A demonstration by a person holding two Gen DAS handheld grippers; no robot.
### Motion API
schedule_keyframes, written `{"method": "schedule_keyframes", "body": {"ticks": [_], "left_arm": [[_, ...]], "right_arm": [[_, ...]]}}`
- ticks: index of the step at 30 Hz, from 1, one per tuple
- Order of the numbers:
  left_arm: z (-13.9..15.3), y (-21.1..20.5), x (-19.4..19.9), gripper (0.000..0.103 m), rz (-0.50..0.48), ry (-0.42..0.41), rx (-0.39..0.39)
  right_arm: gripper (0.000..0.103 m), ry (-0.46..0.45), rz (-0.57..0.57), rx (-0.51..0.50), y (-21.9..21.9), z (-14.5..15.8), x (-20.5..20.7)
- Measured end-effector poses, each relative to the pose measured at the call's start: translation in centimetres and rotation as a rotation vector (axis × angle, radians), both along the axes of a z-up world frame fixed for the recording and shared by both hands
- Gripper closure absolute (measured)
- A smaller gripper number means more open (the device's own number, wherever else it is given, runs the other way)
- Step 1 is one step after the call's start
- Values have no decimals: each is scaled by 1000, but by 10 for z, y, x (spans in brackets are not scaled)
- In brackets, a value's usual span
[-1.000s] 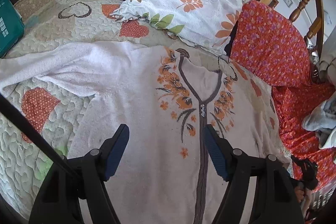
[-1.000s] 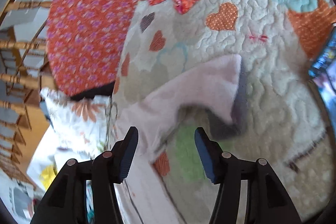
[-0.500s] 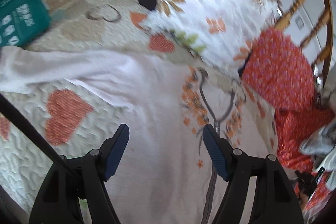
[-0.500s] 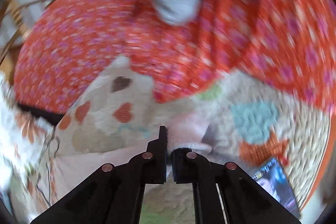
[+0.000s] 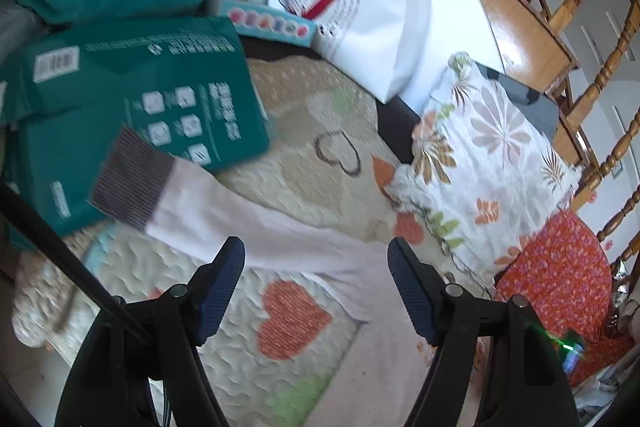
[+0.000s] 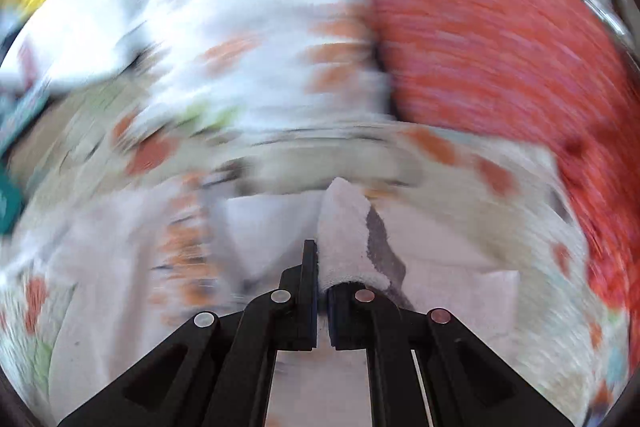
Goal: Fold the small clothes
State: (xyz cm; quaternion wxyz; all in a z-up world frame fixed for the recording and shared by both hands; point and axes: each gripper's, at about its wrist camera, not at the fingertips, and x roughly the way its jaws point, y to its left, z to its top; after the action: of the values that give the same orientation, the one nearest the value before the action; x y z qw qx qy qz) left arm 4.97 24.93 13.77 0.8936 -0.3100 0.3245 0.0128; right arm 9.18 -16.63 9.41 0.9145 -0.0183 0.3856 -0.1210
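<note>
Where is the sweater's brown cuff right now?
In the left wrist view, the cuff lies upper left, resting on the green box, beyond the open left gripper.

pale pink sweater sleeve [image 5: 256, 231] with a dark ribbed cuff [image 5: 128, 179], cream quilt [image 5: 288, 167] with orange hearts, teal box [image 5: 132, 99] with white print, white pillow [image 5: 480, 155] with orange and green leaves, red floral cushion [image 5: 560, 267]

left hand-held gripper [image 5: 316, 263] spread wide, right hand-held gripper [image 6: 322, 267] pinched closed
</note>
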Motion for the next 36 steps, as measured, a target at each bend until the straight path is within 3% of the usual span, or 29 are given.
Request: {"method": "schedule_keyframes", "body": {"ticks": [4,7,9,11,13,16,19,24,30,32,33,34,36], "left_arm": [[2,17,-6,30,41,-15,-2],[-2,29,-7,30,49,-7,-37],[-3,34,-7,30,53,-3,-52],[-3,36,-8,30,66,-2,-59],[-3,37,-10,30,70,-5,-59],[-3,37,-9,30,67,-5,-57],[-2,36,-10,30,70,-4,-51],[-2,35,-10,30,71,-4,-50],[-1,32,-8,30,56,-1,-33],[-1,29,-7,30,47,2,-29],[-2,29,-6,30,44,6,-27],[-2,28,-5,30,40,9,-28],[-3,28,-4,30,34,14,-34]], "right_arm": [[98,84,181,-141,104,-49,40],[95,146,285,-194,151,-77,50],[79,151,323,-238,171,-86,43],[53,146,366,-254,182,-91,36],[50,142,396,-287,190,-93,31],[44,126,443,-445,207,-100,20],[38,134,493,-672,229,-114,13],[37,150,614,-1172,268,-147,2],[33,186,845,-1711,293,-185,-21],[18,122,825,-1751,295,-182,-23],[17,96,784,-1705,295,-173,-21],[15,77,747,-1633,294,-163,-21],[14,61,650,-1369,278,-127,-21]]}}
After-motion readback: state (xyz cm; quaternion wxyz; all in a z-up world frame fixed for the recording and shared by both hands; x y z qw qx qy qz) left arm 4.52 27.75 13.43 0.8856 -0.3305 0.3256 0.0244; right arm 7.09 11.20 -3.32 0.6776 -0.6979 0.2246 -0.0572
